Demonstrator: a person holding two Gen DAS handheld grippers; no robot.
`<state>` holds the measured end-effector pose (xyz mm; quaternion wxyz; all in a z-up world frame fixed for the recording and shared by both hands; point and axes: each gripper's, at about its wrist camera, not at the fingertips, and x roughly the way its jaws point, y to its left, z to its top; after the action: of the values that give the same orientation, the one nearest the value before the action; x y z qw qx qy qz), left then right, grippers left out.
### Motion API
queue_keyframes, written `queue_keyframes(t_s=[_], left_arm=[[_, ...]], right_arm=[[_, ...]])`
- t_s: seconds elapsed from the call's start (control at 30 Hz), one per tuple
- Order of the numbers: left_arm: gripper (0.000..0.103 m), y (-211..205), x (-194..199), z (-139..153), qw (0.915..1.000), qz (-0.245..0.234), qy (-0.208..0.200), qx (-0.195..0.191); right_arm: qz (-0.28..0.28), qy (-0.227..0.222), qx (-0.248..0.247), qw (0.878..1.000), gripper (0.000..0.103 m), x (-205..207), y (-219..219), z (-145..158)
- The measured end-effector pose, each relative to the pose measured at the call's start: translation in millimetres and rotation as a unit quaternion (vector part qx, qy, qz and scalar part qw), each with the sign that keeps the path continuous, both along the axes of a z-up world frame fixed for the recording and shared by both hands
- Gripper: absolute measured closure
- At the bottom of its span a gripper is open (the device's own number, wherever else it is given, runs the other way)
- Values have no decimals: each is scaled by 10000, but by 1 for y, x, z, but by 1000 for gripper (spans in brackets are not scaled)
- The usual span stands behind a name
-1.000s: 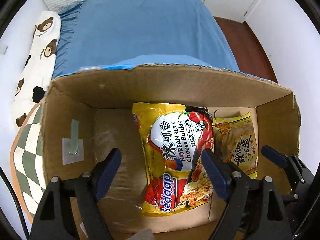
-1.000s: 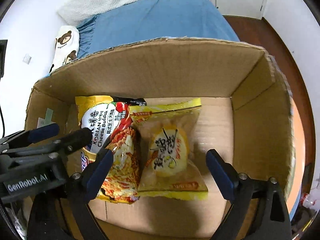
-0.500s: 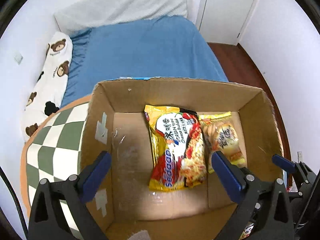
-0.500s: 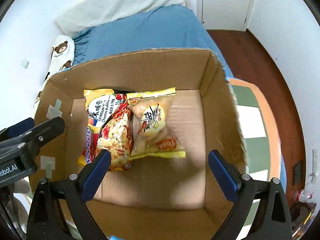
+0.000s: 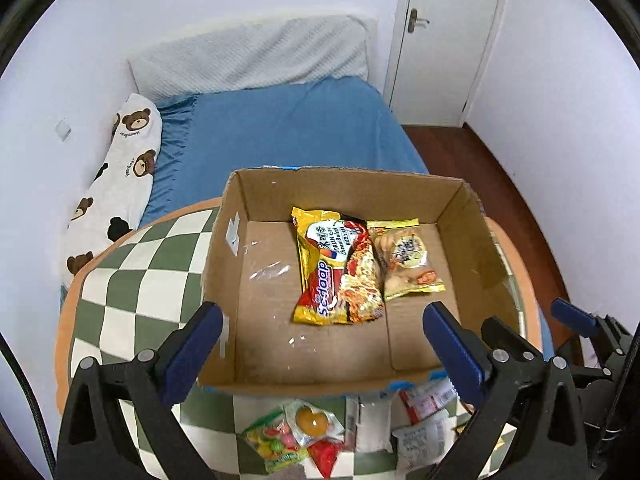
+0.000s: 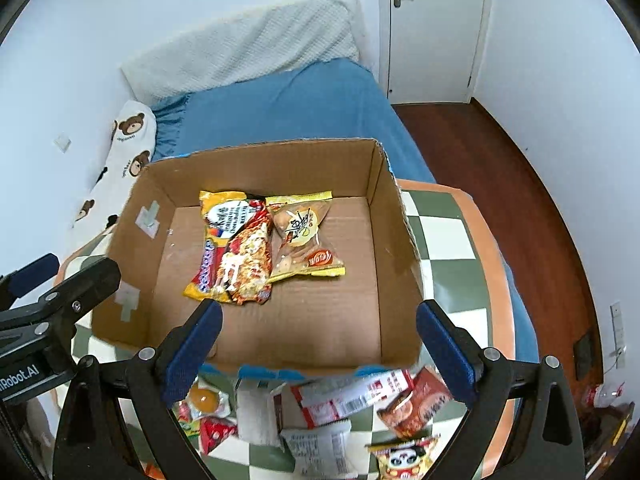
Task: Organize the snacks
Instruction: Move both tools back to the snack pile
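An open cardboard box [image 5: 456,204] [image 6: 384,184] stands on a green-and-white checkered table [image 5: 132,276] [image 6: 444,236]. Inside lie a yellow and red noodle packet [image 5: 336,268] [image 6: 236,248] and, to its right, a yellow snack bag [image 5: 404,256] [image 6: 304,240]. A pile of loose snack packets [image 5: 360,432] [image 6: 340,412] lies on the table in front of the box. My left gripper [image 5: 324,344] and my right gripper [image 6: 316,340] are both open and empty, held above the box's near edge.
A bed with a blue sheet [image 5: 280,132] and a bear-print pillow [image 5: 116,184] lies behind the table. A white door [image 5: 444,40] and red-brown wood floor [image 6: 520,184] are at the right. The left gripper's body shows in the right wrist view [image 6: 52,300].
Both grippers have pulled up and back out of the box. The box now looks smaller, and the table and the snack pile in front have come into view.
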<state>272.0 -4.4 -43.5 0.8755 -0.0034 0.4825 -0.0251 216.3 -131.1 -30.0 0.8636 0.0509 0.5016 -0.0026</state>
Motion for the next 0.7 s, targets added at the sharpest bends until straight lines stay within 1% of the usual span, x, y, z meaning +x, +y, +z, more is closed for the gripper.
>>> queue_keyframes(t_s=[0.1,0.17,0.23,0.33,0.37,0.43,0.5,0.63,0.7], left_arm=[[0,3,-20,9,9999,56,-107,-63],[0,5,-32,11,9999,95,-111,-85],[0,8,-47,9,9998,138,-62,-121],[0,17,-74,-4,9996,262,90,-83],[0,21,-86,-14,9993,311,201,-53],[0,27,-101,-30,9985,362,410,-9],[0,36,-122,-54,9962,483,717,77],[0,54,-162,-105,9873,663,1431,172],[0,62,-180,-124,9826,755,1681,229]], right_arm=[[0,-28,132,9999,4,-21,-1,9],[-25,5,212,9998,4,-34,-2,9],[-30,65,268,9996,4,-47,-2,6],[-82,318,408,9986,4,-76,-7,-10],[-94,395,441,9982,4,-83,-8,-15],[-171,682,556,9960,4,-105,-14,-35],[-269,905,661,9933,4,-125,-22,-53],[-551,1367,766,9861,4,-159,-41,-90],[-742,1635,784,9806,4,-174,-51,-112]])
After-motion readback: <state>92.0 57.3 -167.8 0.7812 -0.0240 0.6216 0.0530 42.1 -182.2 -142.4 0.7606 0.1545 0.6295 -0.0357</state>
